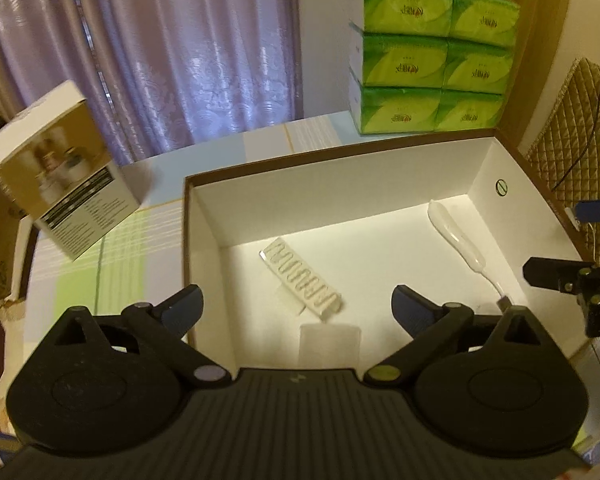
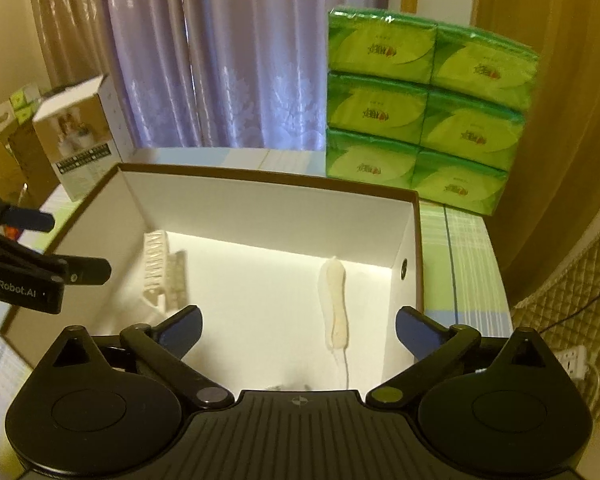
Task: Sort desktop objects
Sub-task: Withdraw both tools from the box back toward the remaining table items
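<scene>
Sorting appears partly done: both the left tool (image 1: 296, 302) and right tool (image 2: 298, 326) hover wide open and empty over the open cardboard box (image 1: 188, 216), where a white ridged clip (image 1: 300, 276) and a white cable-tailed piece (image 1: 456, 236) already lie. Next pick is best approached level, fingers straddling it. Only the left view shows a translucent flat square (image 1: 330, 340) at the near wall.

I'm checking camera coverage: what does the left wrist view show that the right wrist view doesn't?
Only the left wrist view shows a flat translucent square on the box floor. Only the right wrist view shows a white power strip at right. Both show the open box, ridged white clip, white corded piece and green tissue packs.
</scene>
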### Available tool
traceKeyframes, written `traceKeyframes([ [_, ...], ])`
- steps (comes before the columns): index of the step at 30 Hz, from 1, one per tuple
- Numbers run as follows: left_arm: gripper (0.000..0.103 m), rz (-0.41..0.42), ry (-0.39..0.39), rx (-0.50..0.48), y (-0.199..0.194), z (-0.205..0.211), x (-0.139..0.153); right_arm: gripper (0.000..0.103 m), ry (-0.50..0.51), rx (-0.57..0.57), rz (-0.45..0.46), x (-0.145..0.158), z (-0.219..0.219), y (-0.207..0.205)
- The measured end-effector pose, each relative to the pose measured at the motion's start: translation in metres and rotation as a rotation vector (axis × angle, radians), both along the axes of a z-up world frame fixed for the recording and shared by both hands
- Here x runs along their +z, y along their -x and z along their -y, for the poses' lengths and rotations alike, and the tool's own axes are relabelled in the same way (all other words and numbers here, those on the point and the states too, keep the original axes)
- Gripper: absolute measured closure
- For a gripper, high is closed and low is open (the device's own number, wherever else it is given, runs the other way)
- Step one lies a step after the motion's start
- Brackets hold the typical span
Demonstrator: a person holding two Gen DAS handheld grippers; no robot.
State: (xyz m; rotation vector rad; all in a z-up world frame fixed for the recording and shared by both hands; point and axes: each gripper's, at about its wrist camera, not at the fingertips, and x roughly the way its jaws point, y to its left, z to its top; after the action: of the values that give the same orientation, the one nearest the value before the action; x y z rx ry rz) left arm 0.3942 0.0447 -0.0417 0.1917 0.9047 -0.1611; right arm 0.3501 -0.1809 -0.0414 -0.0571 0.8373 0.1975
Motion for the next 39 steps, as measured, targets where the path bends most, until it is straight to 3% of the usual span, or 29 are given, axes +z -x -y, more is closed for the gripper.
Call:
traceKeyframes([
  [17,0.004,0.049,0.013,0.092,0.109,0.002,0.038,0.002,-0.077,-0.086,0.044,0.033,0.015,0.094],
  [39,0.004,0.032,-0.004,0.129,0.238,0.024,0.041,0.002,-0.077,-0.022,0.012,0.033,0.008,0.219],
])
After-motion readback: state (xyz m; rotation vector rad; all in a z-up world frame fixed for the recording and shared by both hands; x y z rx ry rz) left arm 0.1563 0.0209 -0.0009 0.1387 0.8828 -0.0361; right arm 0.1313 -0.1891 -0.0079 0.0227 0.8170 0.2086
